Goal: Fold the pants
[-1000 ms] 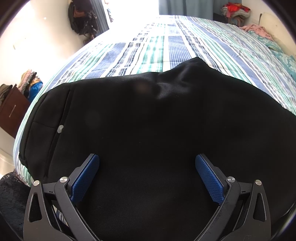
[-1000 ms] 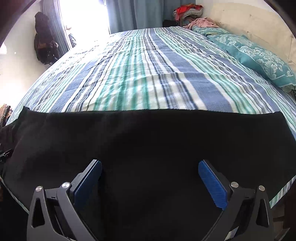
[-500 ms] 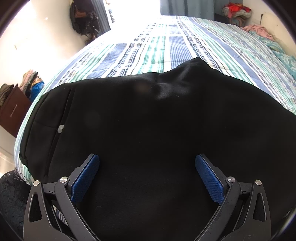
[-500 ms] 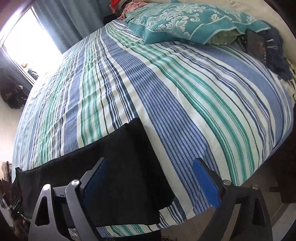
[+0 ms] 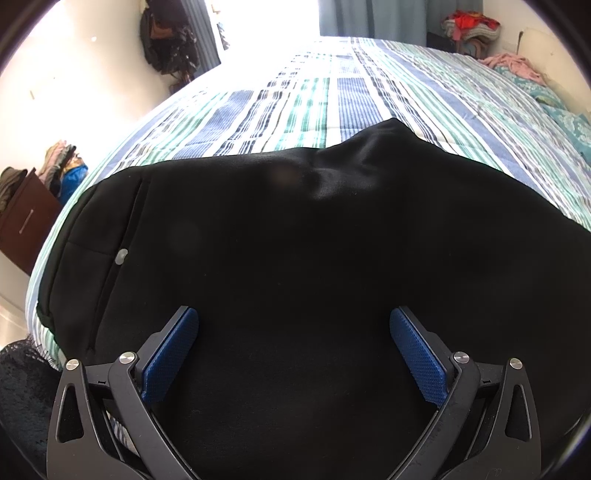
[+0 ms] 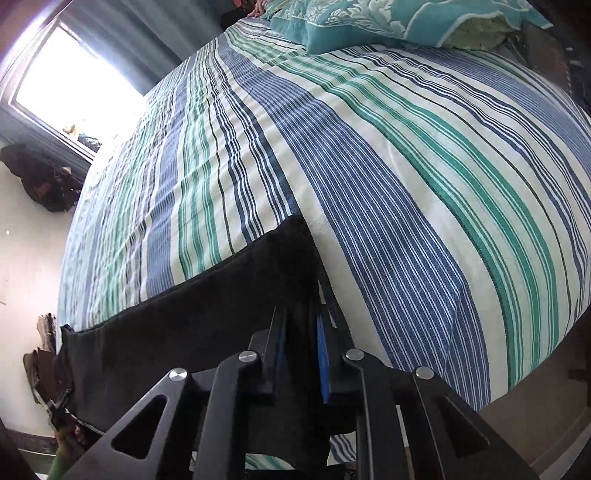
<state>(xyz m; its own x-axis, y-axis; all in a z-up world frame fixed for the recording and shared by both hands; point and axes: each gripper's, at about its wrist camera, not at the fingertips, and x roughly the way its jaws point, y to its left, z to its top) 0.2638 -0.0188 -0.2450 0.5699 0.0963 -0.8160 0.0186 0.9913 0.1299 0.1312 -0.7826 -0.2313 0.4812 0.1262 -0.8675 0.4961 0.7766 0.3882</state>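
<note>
Closing now on pants (image 6: 207, 317): jaws.

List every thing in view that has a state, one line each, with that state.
Pants: spread flat on the bed, not yet folded.
Left gripper: fingers open, over the pants, holding nothing.
Right gripper: fingers closing on the pants' end edge.
Bedspread: laid smooth.
Pillow: lying at the bed's head.

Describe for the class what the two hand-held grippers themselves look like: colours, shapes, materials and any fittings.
Both the left gripper and the right gripper have matte black plastic linkage arms with triangular cut-outs, joined by round silver pivot pins. Their jaws carry blue textured rubber pads. No cables, markings or sleeves show.
</note>
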